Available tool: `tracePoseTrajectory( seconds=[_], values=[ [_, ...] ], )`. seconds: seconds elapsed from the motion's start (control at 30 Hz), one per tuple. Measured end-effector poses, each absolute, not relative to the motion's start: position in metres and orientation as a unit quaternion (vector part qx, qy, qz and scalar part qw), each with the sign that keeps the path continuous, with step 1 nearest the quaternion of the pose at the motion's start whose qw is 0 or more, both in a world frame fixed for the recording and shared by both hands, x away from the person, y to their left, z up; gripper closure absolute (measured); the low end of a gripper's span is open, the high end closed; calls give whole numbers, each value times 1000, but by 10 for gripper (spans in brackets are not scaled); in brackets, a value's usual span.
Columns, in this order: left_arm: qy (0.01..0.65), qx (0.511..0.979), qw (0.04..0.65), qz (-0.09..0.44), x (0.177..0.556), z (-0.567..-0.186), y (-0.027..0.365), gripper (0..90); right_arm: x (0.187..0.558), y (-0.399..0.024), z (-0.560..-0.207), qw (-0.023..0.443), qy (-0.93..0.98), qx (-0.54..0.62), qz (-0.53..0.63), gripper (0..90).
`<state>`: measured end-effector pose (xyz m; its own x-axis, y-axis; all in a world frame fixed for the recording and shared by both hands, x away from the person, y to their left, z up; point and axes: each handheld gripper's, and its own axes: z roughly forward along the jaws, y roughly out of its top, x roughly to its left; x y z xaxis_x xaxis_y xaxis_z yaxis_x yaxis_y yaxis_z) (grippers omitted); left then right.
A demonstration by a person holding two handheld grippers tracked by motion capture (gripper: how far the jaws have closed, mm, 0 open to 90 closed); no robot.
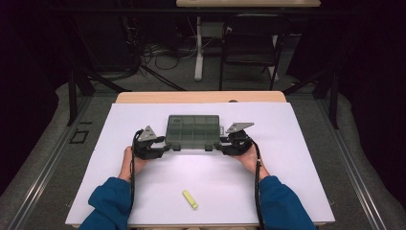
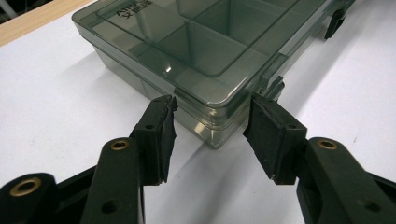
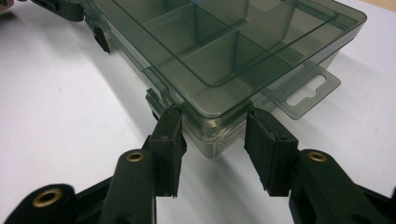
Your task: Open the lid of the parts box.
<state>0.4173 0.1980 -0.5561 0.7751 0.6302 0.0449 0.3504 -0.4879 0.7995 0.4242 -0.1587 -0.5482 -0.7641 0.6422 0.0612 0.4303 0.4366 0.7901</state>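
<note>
1. The smoked-grey compartment box [image 1: 193, 132] lies flat with its lid closed, near the middle of the white surface [image 1: 287, 143]; every place below is given relative to this box.
2. My left tool [image 1: 165, 145] sits at the box's near left corner. In the left gripper view its jaws stand apart, one on each side of that corner [image 2: 212, 135], their tips at the walls; I cannot tell whether they touch.
3. My right tool [image 1: 221, 144] sits at the box's near right corner. In the right gripper view its jaws are likewise spread, bracketing the corner [image 3: 215, 140] without clamping it.
4. Two dark latches [image 1: 208, 148] project from the box's near edge, between my two tools.
5. A clear hang tab [image 3: 303, 91] juts from the box's right end, just beside the outer jaw of my right tool.
6. A small yellow piece [image 1: 190, 199] lies well apart from the box, toward me and near the surface's front edge.
7. Bare white surface extends left, right and in front of the box; behind the box a shorter strip runs to the wooden back edge [image 1: 201, 97].
8. My hands [image 1: 128, 163] and blue sleeves [image 1: 111, 201] come in from the near side of the box.
</note>
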Motion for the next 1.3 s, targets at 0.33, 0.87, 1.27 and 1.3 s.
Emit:
tracePoseTrajectory(
  seconds=[0.33, 0.87, 1.27, 1.3],
  values=[
    [293, 840, 419, 181, 416, -554, 198, 456, 423, -159, -546, 136, 833, 318, 431, 581],
    [282, 834, 417, 226, 410, -548, 191, 468, 421, -162, -540, 148, 829, 315, 438, 611],
    [277, 825, 418, 259, 405, -546, 188, 488, 420, -163, -537, 153, 826, 315, 442, 634],
    [275, 825, 419, 261, 405, -546, 188, 488, 420, -163, -537, 154, 825, 316, 442, 636]
  ],
)
